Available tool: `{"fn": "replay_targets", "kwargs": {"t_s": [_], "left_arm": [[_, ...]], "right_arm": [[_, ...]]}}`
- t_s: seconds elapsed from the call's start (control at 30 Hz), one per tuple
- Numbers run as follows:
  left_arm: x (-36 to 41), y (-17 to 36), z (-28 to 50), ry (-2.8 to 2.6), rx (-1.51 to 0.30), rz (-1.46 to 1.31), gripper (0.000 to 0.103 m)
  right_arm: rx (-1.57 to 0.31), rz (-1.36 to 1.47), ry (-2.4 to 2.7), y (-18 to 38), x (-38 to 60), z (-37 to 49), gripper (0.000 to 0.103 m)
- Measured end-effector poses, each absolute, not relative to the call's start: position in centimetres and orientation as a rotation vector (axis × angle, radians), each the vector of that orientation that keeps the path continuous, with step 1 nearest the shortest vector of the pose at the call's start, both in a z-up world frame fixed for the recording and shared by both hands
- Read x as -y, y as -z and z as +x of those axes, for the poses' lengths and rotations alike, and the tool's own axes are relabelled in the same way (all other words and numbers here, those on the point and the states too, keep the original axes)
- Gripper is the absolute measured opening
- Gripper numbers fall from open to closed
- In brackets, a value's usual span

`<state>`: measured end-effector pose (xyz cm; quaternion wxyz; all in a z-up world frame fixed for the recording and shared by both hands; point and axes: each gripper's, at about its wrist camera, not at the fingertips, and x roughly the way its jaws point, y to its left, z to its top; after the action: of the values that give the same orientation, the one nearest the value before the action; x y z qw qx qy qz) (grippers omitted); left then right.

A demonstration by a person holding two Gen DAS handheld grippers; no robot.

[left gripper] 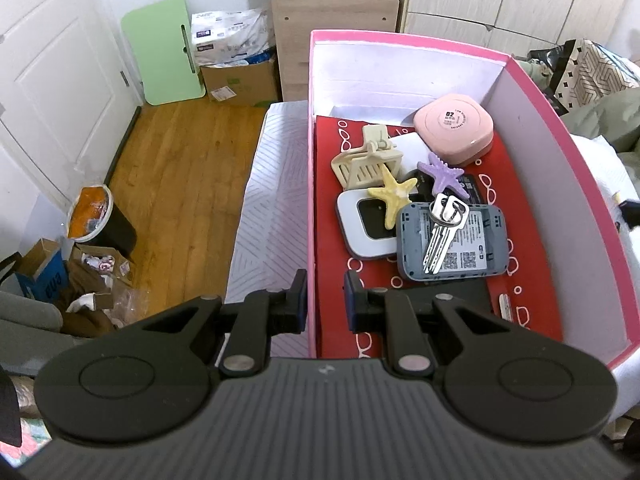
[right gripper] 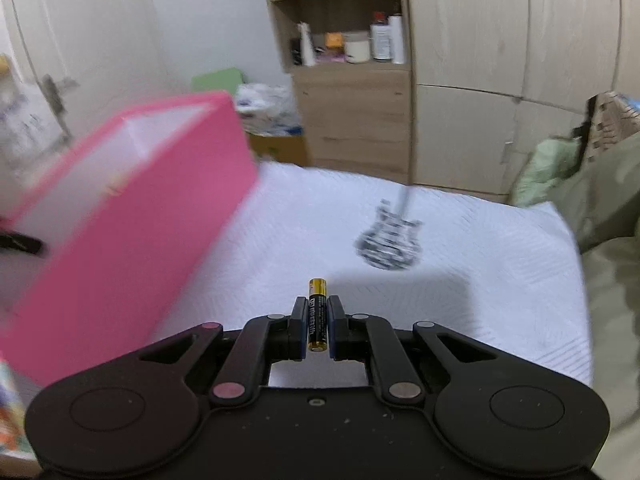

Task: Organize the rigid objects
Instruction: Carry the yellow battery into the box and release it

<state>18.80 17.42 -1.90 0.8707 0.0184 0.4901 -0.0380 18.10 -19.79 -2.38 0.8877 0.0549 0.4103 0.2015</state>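
Right wrist view: right hand-held gripper [right gripper: 317,326] was clamped on one black-and-gold cylindrical battery [right gripper: 317,312], above white quilted bed [right gripper: 460,320]; one guitar-shaped trinket [right gripper: 390,238] remained outside. Left hand-held gripper [left gripper: 326,300] pinched pink cardboard box [left gripper: 310,184] wall. Boxed: two starfish, one key bunch [left gripper: 442,232], roughly five others.

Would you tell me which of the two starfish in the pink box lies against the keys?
The purple starfish: one arm reaches the keys, while the yellow starfish rests on the white device further left.
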Motion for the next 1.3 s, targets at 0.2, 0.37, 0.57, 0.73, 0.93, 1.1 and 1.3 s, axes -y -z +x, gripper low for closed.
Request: {"fn": "replay_targets", "kwargs": {"t_s": [0.2, 0.37, 0.57, 0.73, 0.93, 1.1, 1.3], "left_arm": [[-17.7, 1.9, 19.0, 0.078, -1.031, 0.024, 0.014], [-18.3, 1.3, 19.4, 0.1, -1.039, 0.03, 0.006], [-18.1, 1.2, 19.4, 0.113, -1.023, 0.065, 0.004], [-18.2, 1.0, 19.2, 0.114, -1.024, 0.057, 0.005], [-18.3, 1.0, 19.0, 0.116, -1.02, 0.048, 0.005], [-18.4, 1.1, 19.0, 0.118, -1.019, 0.047, 0.005], [-18.7, 1.1, 19.1, 0.119, -1.016, 0.031, 0.005]], "right_arm": [[-0.676, 0.079, -0.654, -3.7, 15.3, 16.8, 0.012], [-0.67, -0.054, -0.768, -5.3, 10.1, 18.4, 0.012], [-0.783, -0.324, -0.76, -3.2, 3.8, 21.6, 0.012], [-0.854, -0.487, -0.716, -0.8, 1.5, 23.8, 0.012], [-0.909, -0.517, -0.691, 0.7, 0.7, 24.8, 0.012], [-0.858, -0.415, -0.675, -1.3, 2.3, 24.3, 0.015], [-0.813, -0.212, -0.67, -4.6, 7.3, 22.9, 0.015]]}}
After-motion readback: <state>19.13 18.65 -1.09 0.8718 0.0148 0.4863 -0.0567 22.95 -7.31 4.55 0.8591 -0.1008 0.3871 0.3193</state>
